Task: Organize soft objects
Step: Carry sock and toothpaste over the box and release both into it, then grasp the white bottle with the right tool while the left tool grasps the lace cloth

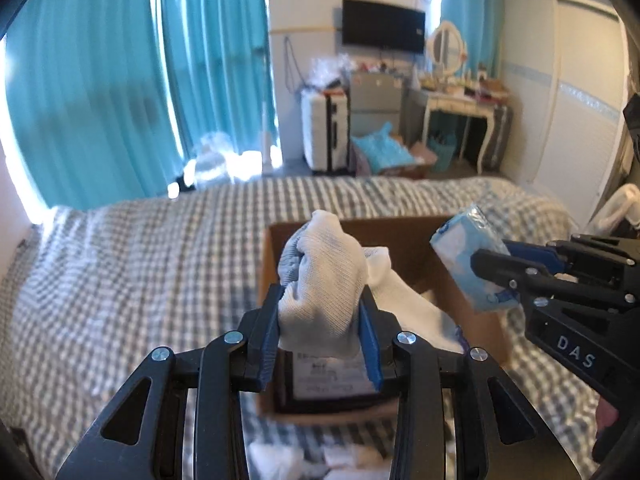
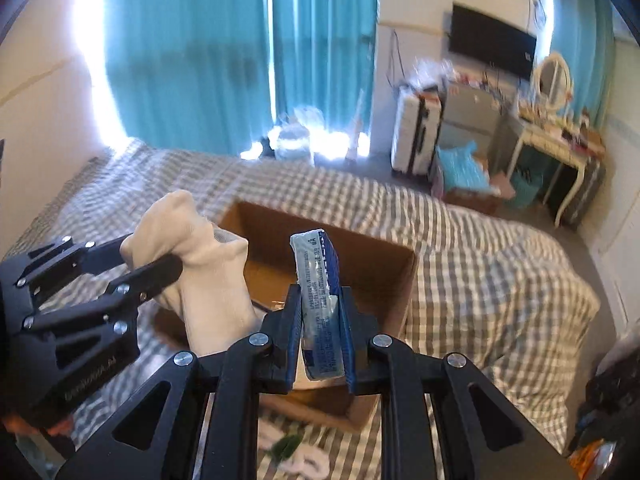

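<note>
We hold both loads above the open brown cardboard box (image 1: 404,240) on the grey-and-white checked bed (image 1: 140,264). Left gripper (image 1: 322,330): fingers closed on a bunched white knit sock (image 1: 324,268), its length trailing down into the box. Right gripper (image 2: 320,332): fingers pinch a blue-and-white plastic tissue pack (image 2: 318,280), long axis upright, over the box's near side. Release looks next; the left sits nearer. Teal curtains (image 1: 120,80) behind.
</note>
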### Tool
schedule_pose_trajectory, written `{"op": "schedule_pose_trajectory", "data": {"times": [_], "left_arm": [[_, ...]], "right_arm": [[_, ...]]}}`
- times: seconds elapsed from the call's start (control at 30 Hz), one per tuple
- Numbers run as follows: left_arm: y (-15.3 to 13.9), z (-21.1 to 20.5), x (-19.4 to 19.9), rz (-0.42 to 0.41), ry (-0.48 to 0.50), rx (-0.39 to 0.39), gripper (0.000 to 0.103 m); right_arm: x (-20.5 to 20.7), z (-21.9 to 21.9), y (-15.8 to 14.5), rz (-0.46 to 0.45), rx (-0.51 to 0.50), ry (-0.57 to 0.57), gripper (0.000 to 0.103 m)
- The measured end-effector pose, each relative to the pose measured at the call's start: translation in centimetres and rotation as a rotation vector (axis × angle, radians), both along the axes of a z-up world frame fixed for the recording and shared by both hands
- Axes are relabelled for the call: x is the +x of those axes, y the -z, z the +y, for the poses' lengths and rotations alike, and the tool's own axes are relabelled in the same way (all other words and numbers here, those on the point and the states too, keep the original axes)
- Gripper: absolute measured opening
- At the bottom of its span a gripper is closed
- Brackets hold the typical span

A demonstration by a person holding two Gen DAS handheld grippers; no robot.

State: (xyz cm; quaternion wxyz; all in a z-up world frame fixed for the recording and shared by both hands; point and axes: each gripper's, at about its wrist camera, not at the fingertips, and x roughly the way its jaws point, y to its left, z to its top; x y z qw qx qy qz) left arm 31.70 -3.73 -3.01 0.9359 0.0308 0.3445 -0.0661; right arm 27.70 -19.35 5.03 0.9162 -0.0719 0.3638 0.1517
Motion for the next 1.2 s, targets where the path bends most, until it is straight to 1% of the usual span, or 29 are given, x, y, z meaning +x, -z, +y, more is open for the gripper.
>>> {"op": "schedule_pose_trajectory", "data": {"times": [0.07,0.13,0.23,0.3,0.33,0.43,0.5,0.53,0.57,0.6,0.63,0.67,0.7,0.73,0.8,0.83,0.87,0.93,1.0,1.07,1.1,1.2], "left_arm": [[1.6,-0.3,1.8,0.019,0.001,0.007,0.035],[2.4,-0.8,2.8,0.023,0.003,0.012,0.035],[3.2,-1.3,3.9,0.02,0.012,0.015,0.035],[3.4,-1.6,4.4,0.017,0.025,0.013,0.036],[3.4,-1.7,4.5,0.014,0.028,0.012,0.04],[3.9,-1.5,4.8,0.026,0.027,-0.006,0.044],[3.9,-1.5,4.9,0.036,0.014,-0.012,0.047],[3.8,-1.5,4.7,0.036,0.01,-0.011,0.048],[3.6,-1.6,4.4,0.032,0.011,-0.009,0.05],[3.3,-1.7,3.9,0.024,0.014,-0.004,0.055],[2.8,-1.8,3.4,0.013,0.011,0.009,0.064],[2.1,-1.9,2.9,-0.002,0.003,0.026,0.069],[1.3,-1.8,2.1,-0.022,-0.007,0.042,0.079],[0.4,-1.7,1.3,-0.045,-0.013,0.051,0.086],[-1.5,-1.2,-0.6,-0.082,-0.019,0.046,0.09],[-2.6,-0.8,-1.9,-0.096,-0.017,0.041,0.093],[-3.3,-0.5,-2.6,-0.102,-0.019,0.04,0.094],[-5.3,0.2,-5.1,-0.127,-0.023,0.051,0.095],[-7.1,0.8,-7.6,-0.149,-0.022,0.053,0.095],[-9.2,1.5,-10.8,-0.166,-0.027,0.049,0.102],[-9.9,1.7,-12.2,-0.181,-0.034,0.045,0.103],[-11.4,2.6,-15.7,-0.215,-0.043,0.039,0.103]], "right_arm": [[2.6,-0.2,2.2,0.046,-0.006,0.023,0.017],[3.8,-0.6,4.0,0.068,-0.019,0.034,0.017],[5.7,-1.0,6.4,0.1,-0.007,0.042,0.017],[6.6,-1.2,7.6,0.115,0.001,0.042,0.017],[6.9,-1.1,7.9,0.115,0.005,0.04,0.017],[7.7,-1.5,8.5,0.11,0.03,0.034,0.018],[7.5,-1.8,8.6,0.094,0.05,0.019,0.022],[7.4,-1.8,8.5,0.088,0.051,0.019,0.032],[7.2,-1.9,8.3,0.076,0.048,0.026,0.048],[6.9,-2.0,8.0,0.059,0.044,0.035,0.056],[6.8,-1.9,7.7,0.051,0.043,0.038,0.063],[6.4,-2.2,7.2,0.036,0.045,0.044,0.063],[5.9,-2.4,6.5,0.02,0.051,0.049,0.063],[5.8,-2.5,6.0,0.015,0.053,0.053,0.063],[4.8,-2.8,4.7,0.009,0.052,0.057,0.067],[3.9,-3.0,3.6,-0.003,0.049,0.058,0.073],[3.1,-3.2,2.8,-0.014,0.044,0.061,0.076],[1.1,-3.7,0.9,-0.048,0.034,0.067,0.078],[-1.2,-4.1,-1.3,-0.08,0.025,0.071,0.082],[-3.7,-4.4,-3.7,-0.103,0.022,0.064,0.093],[-5.2,-4.5,-4.9,-0.121,0.018,0.061,0.095],[-8.6,-4.2,-7.5,-0.157,0.0,0.049,0.102]]}}
